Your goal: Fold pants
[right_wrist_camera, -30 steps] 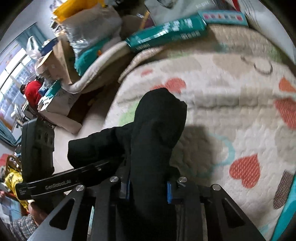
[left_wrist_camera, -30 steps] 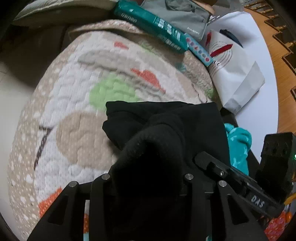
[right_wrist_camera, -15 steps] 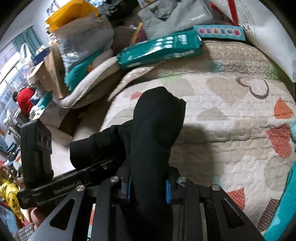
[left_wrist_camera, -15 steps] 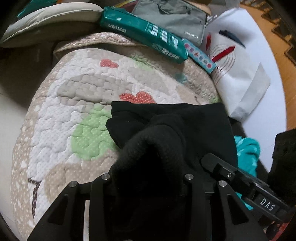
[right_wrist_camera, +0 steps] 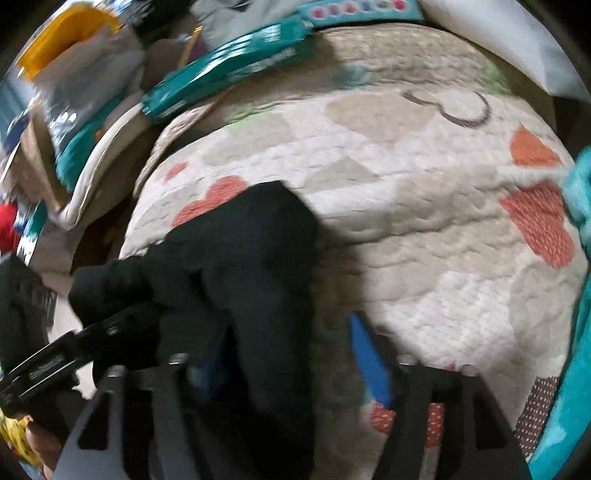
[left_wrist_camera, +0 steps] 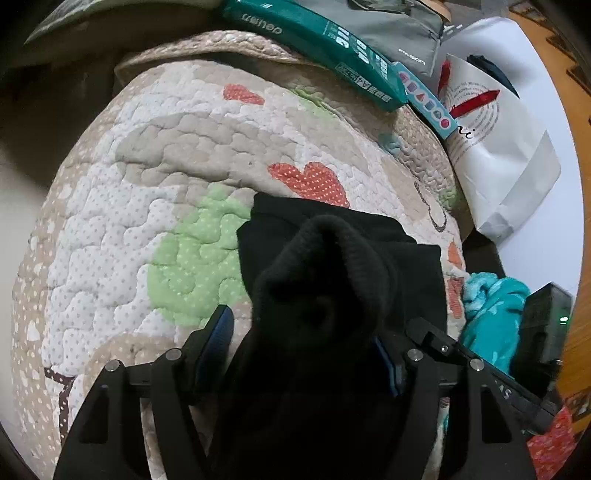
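The black pants (left_wrist_camera: 332,266) lie bunched in a thick fold on the heart-patterned quilt (left_wrist_camera: 155,192). My left gripper (left_wrist_camera: 301,350) straddles the near hump of the fold, and its jaws are opening. The left blue pad (left_wrist_camera: 218,339) stands clear of the cloth with quilt showing in the gap. In the right wrist view the pants (right_wrist_camera: 258,251) run up between the fingers of my right gripper (right_wrist_camera: 288,365), whose jaws are also opening. Its right pad (right_wrist_camera: 369,362) stands well off the fabric, which lies against the left finger. The picture is motion-blurred.
A green packet (left_wrist_camera: 314,48) and a blue toy box (left_wrist_camera: 428,103) lie along the quilt's far edge, with a grey bag (left_wrist_camera: 388,29) behind them. A white paper bag (left_wrist_camera: 498,155) stands at the right, and a teal cloth (left_wrist_camera: 491,317) lies beside the pants.
Both grippers were shut on the black fold and have spread their jaws off it. Both moved forward and lower over the quilt, and the right one rolled.
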`<action>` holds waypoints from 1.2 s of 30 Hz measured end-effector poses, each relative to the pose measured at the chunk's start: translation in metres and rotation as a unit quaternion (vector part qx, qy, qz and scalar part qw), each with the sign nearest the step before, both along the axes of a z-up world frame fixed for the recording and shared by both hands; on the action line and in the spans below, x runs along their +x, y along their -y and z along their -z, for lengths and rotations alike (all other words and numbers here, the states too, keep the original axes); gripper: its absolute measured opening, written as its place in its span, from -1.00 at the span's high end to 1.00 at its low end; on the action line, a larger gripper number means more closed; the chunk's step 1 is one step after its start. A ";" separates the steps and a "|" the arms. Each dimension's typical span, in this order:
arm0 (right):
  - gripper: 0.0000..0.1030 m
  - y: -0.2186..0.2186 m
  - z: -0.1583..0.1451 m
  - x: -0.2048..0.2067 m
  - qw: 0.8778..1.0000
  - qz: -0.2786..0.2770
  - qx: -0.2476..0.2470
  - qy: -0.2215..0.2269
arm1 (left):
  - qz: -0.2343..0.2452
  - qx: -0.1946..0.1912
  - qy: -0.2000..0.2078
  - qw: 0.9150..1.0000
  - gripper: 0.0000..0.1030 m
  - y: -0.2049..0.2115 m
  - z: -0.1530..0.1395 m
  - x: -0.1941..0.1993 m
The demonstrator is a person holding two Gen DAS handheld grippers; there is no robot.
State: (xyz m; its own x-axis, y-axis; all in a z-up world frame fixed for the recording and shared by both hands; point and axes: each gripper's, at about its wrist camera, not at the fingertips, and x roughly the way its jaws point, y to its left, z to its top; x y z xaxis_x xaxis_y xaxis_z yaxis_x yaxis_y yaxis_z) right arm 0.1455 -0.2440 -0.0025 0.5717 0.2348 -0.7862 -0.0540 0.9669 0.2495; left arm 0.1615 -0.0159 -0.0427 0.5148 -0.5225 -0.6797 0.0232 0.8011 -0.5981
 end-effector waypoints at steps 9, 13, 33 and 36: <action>-0.73 0.007 0.001 -0.002 1.000 0.015 -0.009 0.007 | -0.016 -0.105 -0.066 0.992 -0.33 -0.024 0.011 0.007; -0.81 0.012 0.004 -0.001 1.000 0.022 -0.008 0.005 | -0.042 -0.188 -0.106 0.975 -0.33 -0.044 0.024 0.004; -0.17 -0.055 -0.038 0.022 0.996 -0.074 -0.023 0.043 | -0.078 -0.154 -0.101 0.980 -0.29 -0.054 0.025 -0.029; 0.07 -0.053 -0.020 0.051 0.998 -0.045 -0.049 0.014 | -0.072 -0.154 -0.102 0.980 -0.27 -0.055 0.026 -0.028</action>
